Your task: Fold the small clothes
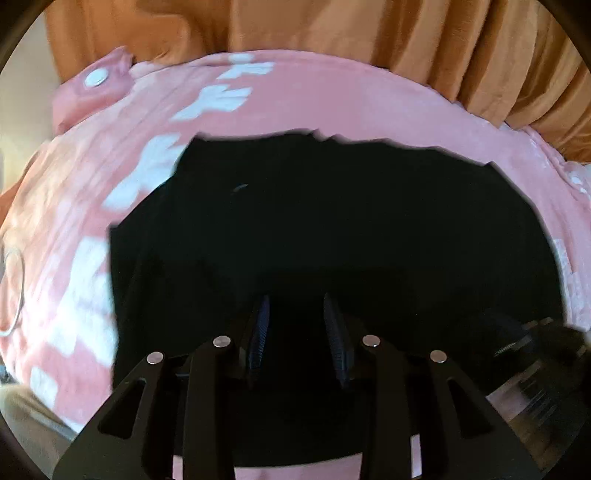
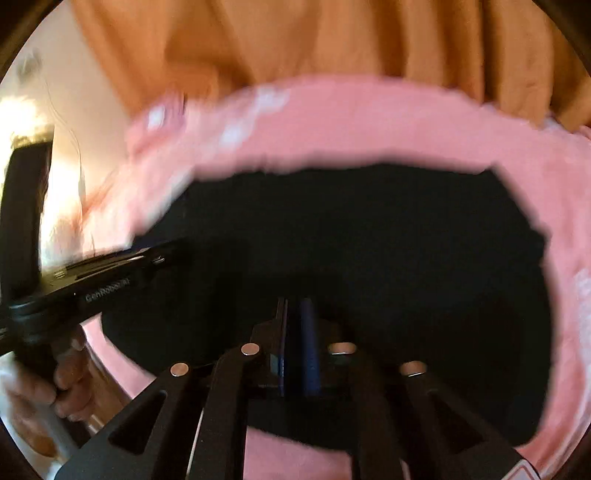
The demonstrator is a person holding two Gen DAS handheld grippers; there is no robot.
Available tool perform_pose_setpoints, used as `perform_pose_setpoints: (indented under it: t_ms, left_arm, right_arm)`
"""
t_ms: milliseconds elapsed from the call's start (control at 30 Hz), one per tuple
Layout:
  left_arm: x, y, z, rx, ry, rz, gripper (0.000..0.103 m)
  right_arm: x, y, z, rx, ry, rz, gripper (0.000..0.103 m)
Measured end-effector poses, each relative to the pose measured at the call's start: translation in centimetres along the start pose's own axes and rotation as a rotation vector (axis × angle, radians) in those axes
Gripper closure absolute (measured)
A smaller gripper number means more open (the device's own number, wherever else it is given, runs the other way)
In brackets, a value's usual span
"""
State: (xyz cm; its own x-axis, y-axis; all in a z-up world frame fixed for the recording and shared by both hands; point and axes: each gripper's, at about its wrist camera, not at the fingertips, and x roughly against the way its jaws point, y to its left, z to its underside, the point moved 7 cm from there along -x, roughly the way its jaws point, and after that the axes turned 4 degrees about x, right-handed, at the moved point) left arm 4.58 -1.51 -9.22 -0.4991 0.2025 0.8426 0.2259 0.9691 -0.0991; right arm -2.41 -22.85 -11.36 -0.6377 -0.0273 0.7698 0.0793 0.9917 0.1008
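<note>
A black garment [image 1: 332, 221] lies spread on a pink bed cover [image 1: 332, 96]. My left gripper [image 1: 297, 306] is low over the garment's near part, its jaws a hand's width apart and nothing seen between them. In the right wrist view the same black garment [image 2: 369, 236] fills the middle. My right gripper [image 2: 297, 314] has its jaws nearly together over the dark cloth; whether cloth is pinched is hidden by blur and darkness. The left gripper's body [image 2: 92, 284] and the hand holding it show at the left of that view.
The pink cover has white cross-shaped marks [image 1: 218, 99] and a round white snap [image 1: 96, 78] at the far left corner. Orange curtains [image 1: 369, 29] hang right behind the bed. A white cable [image 1: 14, 291] lies at the left edge.
</note>
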Motion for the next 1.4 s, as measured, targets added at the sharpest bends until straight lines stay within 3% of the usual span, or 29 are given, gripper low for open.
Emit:
perform_pose_setpoints:
  t_ms: [33,100,167,233,300,367,433,500,567,633,700,733,800,867,933,967,1000,1033,1100,1200,1267,1333,1400]
  left_arm:
    - [0.5,1.3,0.3,0.008,0.000,-0.036,0.075]
    - [1.6,4.6,1.2,0.036,-0.003,-0.121,0.074]
    - [1.6,7.0,1.8,0.087,0.018,-0.126,0.074]
    - [2.1,7.9,2.0,0.136,0.018,-0.137,0.065]
    - [2.8,8.2,1.5,0.195,0.014,-0.104,0.066]
    - [3.3,8.7,0.1,0.246,-0.006,-0.069,0.066]
    - [3.6,8.6,-0.5,0.253,-0.019,-0.079,0.060]
    - [3.3,8.7,-1.1,0.274,-0.030,-0.104,0.051]
    - [2.3,9.1,-1.4,0.294,-0.020,-0.099,0.051]
    - [1.1,9.6,-1.1,0.339,0.014,-0.081,0.051]
    - [0.2,10.2,-0.2,0.387,0.043,-0.052,0.042]
    - [-0.1,10.5,0.1,0.414,0.049,-0.045,0.037]
    - [-0.2,10.7,0.2,0.453,0.015,-0.012,0.022]
    - [-0.6,10.3,0.0,0.448,0.011,-0.023,0.019]
    - [-0.9,9.9,-0.4,0.437,0.009,-0.035,0.027]
    - [-0.9,9.6,-0.8,0.425,0.005,-0.030,0.050]
    - [-0.7,8.9,-1.2,0.419,0.012,0.018,0.079]
    - [-0.4,8.2,-1.6,0.430,0.028,0.076,0.095]
    - [1.6,6.6,-3.0,0.433,0.000,0.146,0.094]
    - [6.6,1.3,-6.0,0.316,-0.102,0.225,0.094]
    - [9.0,-3.5,-7.3,0.219,-0.137,0.290,0.094]
    - [10.8,-10.2,-7.9,0.091,-0.168,0.357,0.094]
    - [10.6,-15.5,-7.5,0.014,-0.150,0.409,0.094]
  right_arm:
    - [0.7,-1.6,0.8,-0.046,-0.011,-0.020,0.103]
    - [3.3,-7.3,3.1,-0.182,0.001,0.094,0.103]
    - [5.3,-11.3,4.8,-0.266,0.004,0.157,0.103]
    - [6.6,-13.0,5.9,-0.347,0.010,0.154,0.103]
    - [7.6,-11.1,4.4,-0.294,-0.018,0.195,0.098]
    - [7.9,-7.8,2.2,-0.242,-0.062,0.121,0.098]
    - [7.3,-3.3,-1.0,-0.159,-0.093,0.031,0.098]
    - [5.8,0.3,-3.7,-0.066,-0.103,0.004,0.098]
    - [3.4,2.6,-5.3,-0.009,-0.085,-0.001,0.098]
    - [-0.1,3.4,-6.0,0.011,-0.027,-0.003,0.098]
    - [-3.2,3.0,-4.7,0.011,0.044,0.017,0.100]
    - [-3.3,3.3,-5.1,0.013,0.001,0.016,0.101]
    - [-3.2,3.4,-4.7,0.014,0.004,0.013,0.101]
    - [-3.1,3.1,-4.6,0.001,0.012,-0.005,0.101]
    - [-3.0,2.6,-4.5,-0.008,0.015,-0.024,0.102]
    - [-2.9,2.6,-4.6,-0.014,0.016,-0.032,0.102]
    - [-3.5,2.8,-4.9,-0.015,0.016,-0.037,0.102]
    - [-3.4,2.7,-4.8,-0.015,0.014,-0.039,0.102]
    - [-3.6,2.9,-5.3,-0.022,0.010,-0.053,0.102]
    - [-2.6,2.4,-5.3,-0.056,0.003,-0.084,0.102]
    - [-0.7,1.4,-5.3,-0.096,-0.037,-0.094,0.093]
    - [2.3,-0.6,-4.8,-0.137,-0.096,-0.095,0.093]
    - [5.4,-3.8,-3.9,-0.203,-0.139,-0.080,0.092]
